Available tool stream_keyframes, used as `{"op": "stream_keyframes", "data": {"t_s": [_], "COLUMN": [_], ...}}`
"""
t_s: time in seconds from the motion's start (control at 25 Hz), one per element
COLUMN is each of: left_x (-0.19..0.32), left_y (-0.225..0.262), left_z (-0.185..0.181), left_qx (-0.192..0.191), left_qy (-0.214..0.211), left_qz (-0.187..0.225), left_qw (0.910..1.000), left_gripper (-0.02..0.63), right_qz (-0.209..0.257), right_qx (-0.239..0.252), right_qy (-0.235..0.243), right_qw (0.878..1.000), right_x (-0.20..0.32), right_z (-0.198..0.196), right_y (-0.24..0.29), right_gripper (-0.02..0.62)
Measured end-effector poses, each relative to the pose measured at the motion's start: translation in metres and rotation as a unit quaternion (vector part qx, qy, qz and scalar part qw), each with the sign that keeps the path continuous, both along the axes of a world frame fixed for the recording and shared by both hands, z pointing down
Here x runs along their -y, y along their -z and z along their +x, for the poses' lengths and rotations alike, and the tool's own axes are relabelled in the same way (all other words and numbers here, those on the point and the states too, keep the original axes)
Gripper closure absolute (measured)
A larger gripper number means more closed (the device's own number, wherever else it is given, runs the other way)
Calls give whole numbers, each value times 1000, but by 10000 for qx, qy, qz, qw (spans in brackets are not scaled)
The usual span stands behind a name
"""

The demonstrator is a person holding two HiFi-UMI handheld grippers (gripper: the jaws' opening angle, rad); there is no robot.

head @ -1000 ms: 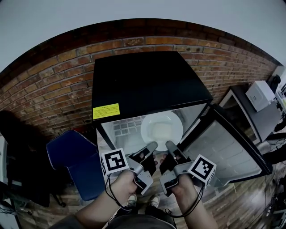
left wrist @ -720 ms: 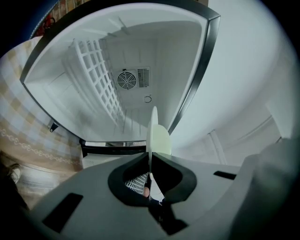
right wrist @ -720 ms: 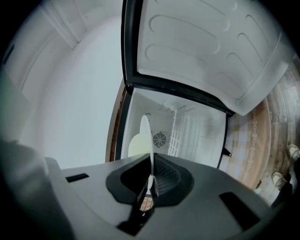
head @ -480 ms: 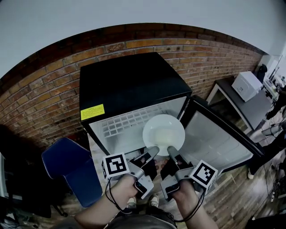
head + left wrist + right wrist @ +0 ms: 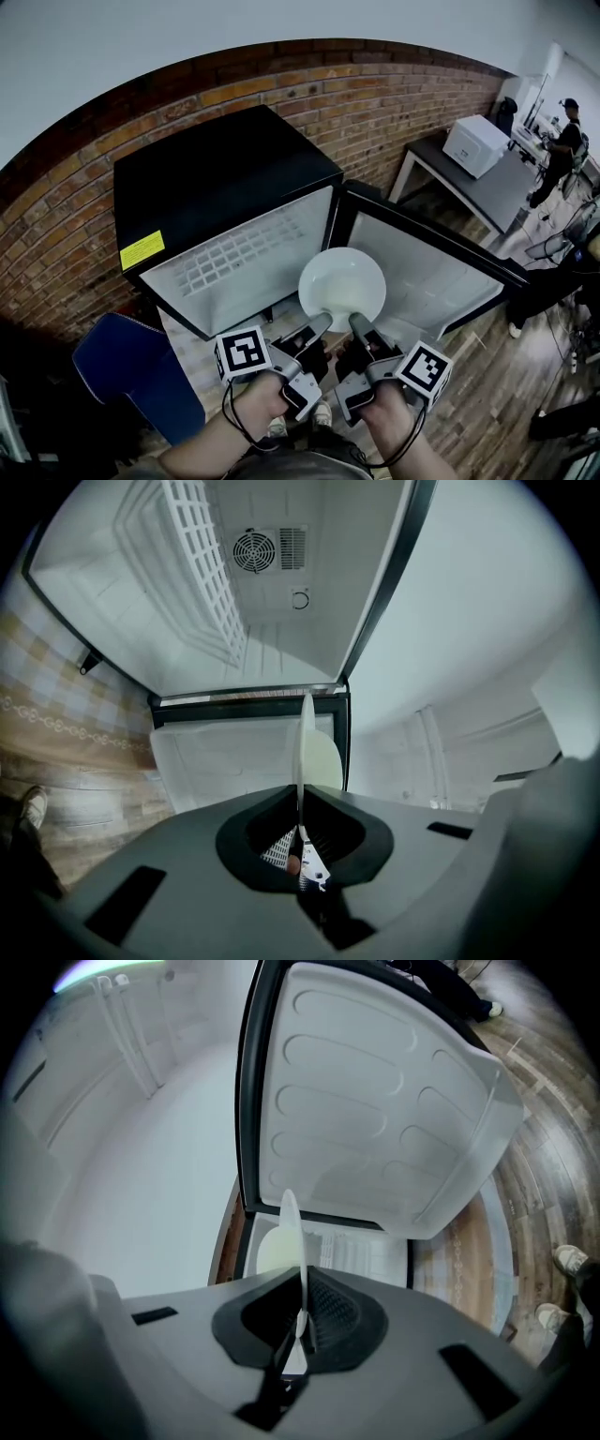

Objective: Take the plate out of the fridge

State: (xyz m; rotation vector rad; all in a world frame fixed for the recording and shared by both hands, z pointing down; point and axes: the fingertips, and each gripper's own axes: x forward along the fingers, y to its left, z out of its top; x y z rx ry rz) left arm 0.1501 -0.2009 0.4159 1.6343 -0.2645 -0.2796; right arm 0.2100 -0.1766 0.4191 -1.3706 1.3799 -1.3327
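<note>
A round white plate [image 5: 342,283] hangs level in front of the open black fridge [image 5: 216,178], outside its white interior [image 5: 239,262]. Both grippers hold its near rim. My left gripper [image 5: 323,322] is shut on the rim's left part and my right gripper [image 5: 356,322] is shut on its right part. In the left gripper view the plate [image 5: 305,738] shows edge-on, pinched between the jaws of the left gripper [image 5: 301,832]. The right gripper view shows the same: the thin plate [image 5: 292,1237] rises from the closed right gripper [image 5: 300,1321]. The fridge door [image 5: 427,272] stands wide open to the right.
A blue chair [image 5: 131,375] stands at the lower left beside the fridge. Behind it runs a brick wall [image 5: 281,84]. A table with a white microwave [image 5: 476,145] is at the upper right, with a person [image 5: 565,141] beyond it. Wooden floor [image 5: 487,394] lies below.
Both grippers have drawn back together with the plate, which was inside the fridge opening and is now out in front of it. The view has swung, so the fridge sits further left.
</note>
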Motion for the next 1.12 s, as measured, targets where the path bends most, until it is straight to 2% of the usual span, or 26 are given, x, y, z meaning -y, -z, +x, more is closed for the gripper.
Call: {"op": "stream_keyframes", "data": {"t_s": [0.36, 0.52, 1.12], "left_x": [-30, -35, -32], "left_y": [-25, -35, -44], "left_z": [25, 26, 18], "left_qx": [170, 223, 289], "left_qy": [-502, -529, -496], "left_qz": [-125, -157, -340], "left_qw": [9985, 9982, 9978], "left_gripper": [577, 577, 577], "right_qz": [-196, -271, -377], "right_qx": [113, 194, 311], "right_qy": [-437, -533, -405], "right_qw": [9988, 9980, 9980], "right_x": [-36, -42, -38], "right_z": [22, 23, 15], "right_y": [-28, -37, -46], "right_gripper": [563, 563, 563]}}
